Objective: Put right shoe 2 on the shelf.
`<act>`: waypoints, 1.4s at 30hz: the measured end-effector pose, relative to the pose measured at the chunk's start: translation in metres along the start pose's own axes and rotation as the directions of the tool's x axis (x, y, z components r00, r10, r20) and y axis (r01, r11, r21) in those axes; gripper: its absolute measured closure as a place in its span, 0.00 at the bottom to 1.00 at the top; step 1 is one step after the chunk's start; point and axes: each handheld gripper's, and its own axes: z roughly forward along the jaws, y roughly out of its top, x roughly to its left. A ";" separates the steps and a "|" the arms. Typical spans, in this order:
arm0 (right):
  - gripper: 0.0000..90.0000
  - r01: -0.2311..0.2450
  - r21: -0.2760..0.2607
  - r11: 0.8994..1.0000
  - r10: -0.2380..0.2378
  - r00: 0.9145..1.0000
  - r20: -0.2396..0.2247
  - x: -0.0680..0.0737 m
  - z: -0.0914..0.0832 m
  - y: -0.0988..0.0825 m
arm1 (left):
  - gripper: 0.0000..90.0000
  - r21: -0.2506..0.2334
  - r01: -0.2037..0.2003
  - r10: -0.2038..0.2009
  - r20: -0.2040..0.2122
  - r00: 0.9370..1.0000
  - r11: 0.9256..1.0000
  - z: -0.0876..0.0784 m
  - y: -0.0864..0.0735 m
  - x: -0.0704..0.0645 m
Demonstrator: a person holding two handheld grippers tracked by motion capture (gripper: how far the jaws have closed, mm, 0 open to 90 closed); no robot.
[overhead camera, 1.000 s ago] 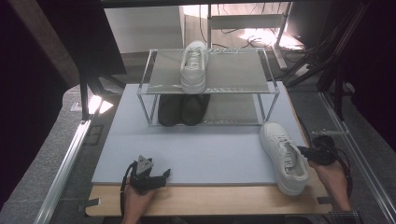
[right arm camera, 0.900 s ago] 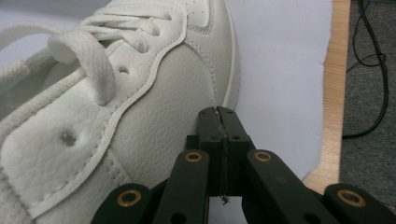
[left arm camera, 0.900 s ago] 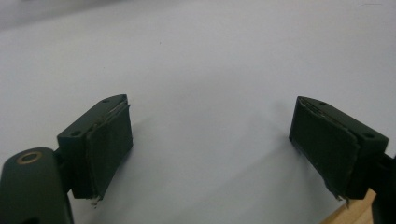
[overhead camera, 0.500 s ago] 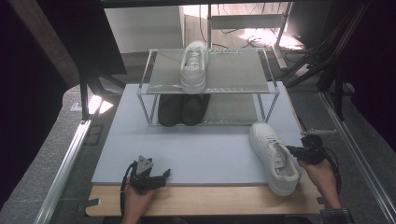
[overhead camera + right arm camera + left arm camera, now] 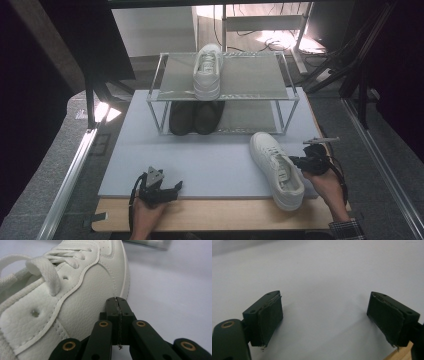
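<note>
The right tongs [image 5: 117, 300] are closed with nothing between them, their tips pressed flat against the side of the white shoe [image 5: 276, 167], which lies just to their left on the worktop [image 5: 210, 165]. The shoe's long axis runs from the near edge toward the rack [image 5: 225, 90], toe angled that way, so a sideways push would slide it. The left tongs [image 5: 159, 189] stand wide and empty, well apart from the shoe.
</note>
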 end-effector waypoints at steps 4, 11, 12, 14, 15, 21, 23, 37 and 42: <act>0.99 0.020 0.005 1.000 -0.020 1.000 -0.014 0.011 0.007 0.004 | 0.14 0.000 0.000 0.000 0.000 1.000 1.000 0.000 0.000 0.000; 0.99 0.057 0.011 0.998 -0.057 0.998 -0.041 0.028 0.018 0.011 | 0.14 0.000 0.001 -0.001 0.000 1.000 1.000 0.000 0.000 0.000; 0.99 0.063 0.014 0.998 -0.062 0.997 -0.048 0.032 0.020 0.012 | 0.14 -0.001 0.001 -0.001 0.000 1.000 1.000 0.000 0.000 0.000; 0.99 0.074 0.016 0.997 -0.073 0.996 -0.052 0.036 0.022 0.013 | 0.14 0.000 0.001 -0.001 0.000 1.000 1.000 0.000 0.000 0.000; 0.99 0.083 0.017 0.996 -0.082 0.995 -0.053 0.038 0.023 0.014 | 0.14 0.000 0.000 0.000 0.000 1.000 1.000 0.000 0.000 0.000; 0.87 0.110 0.010 0.994 -0.110 0.993 -0.034 0.035 0.019 0.014 | 0.14 0.000 0.001 -0.001 0.000 1.000 1.000 0.000 0.000 0.000; 0.82 0.115 0.007 0.993 -0.114 0.993 -0.031 0.033 0.014 0.013 | 0.14 -0.001 0.001 -0.001 0.000 1.000 1.000 0.000 0.000 0.000; 0.58 0.145 -0.008 0.989 -0.146 0.989 -0.034 0.033 -0.035 0.005 | 0.14 0.000 0.000 0.000 0.000 1.000 1.000 0.000 0.000 0.000; 0.54 0.135 0.016 0.991 -0.133 0.989 -0.069 0.037 -0.045 0.002 | 0.14 0.000 -0.001 0.001 0.000 1.000 1.000 0.000 0.000 0.000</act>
